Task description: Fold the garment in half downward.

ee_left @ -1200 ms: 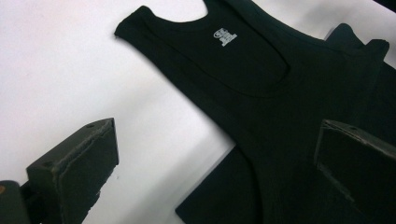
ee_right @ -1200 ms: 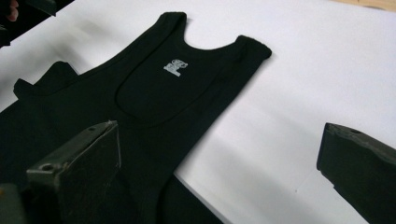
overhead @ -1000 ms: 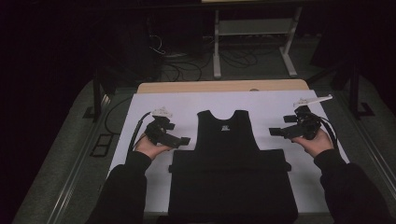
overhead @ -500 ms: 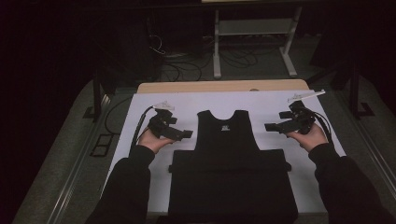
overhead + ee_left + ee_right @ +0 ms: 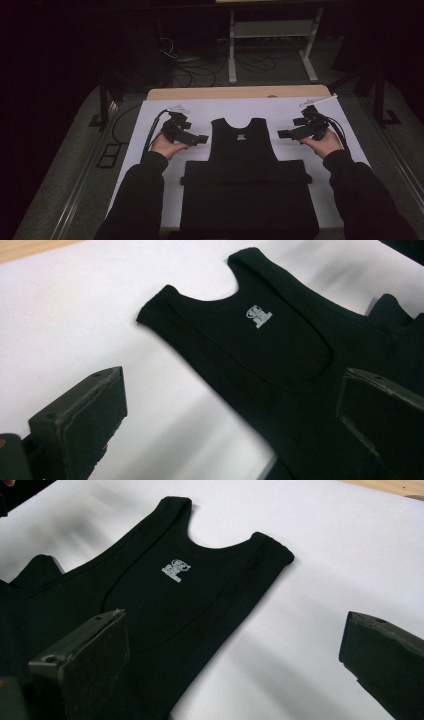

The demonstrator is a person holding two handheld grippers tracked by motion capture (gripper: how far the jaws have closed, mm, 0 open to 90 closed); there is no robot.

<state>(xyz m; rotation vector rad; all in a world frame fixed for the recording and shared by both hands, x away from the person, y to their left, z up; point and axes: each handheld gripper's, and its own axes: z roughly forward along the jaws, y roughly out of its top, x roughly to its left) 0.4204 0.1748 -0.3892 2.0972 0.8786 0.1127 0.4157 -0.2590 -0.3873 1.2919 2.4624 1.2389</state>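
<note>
Both grippers have lifted farther up the worktop and drawn in toward the shoulder straps since a second ago; the black sleeveless cotton vest (image 5: 243,170) lies flat mid-sheet on the white-covered worktop (image 5: 150,125), bare white margins at either side; the left gripper (image 5: 199,139) and right gripper (image 5: 283,134) flank its straps, apart from the cloth, jaws spread wide, gripping nothing.
</note>
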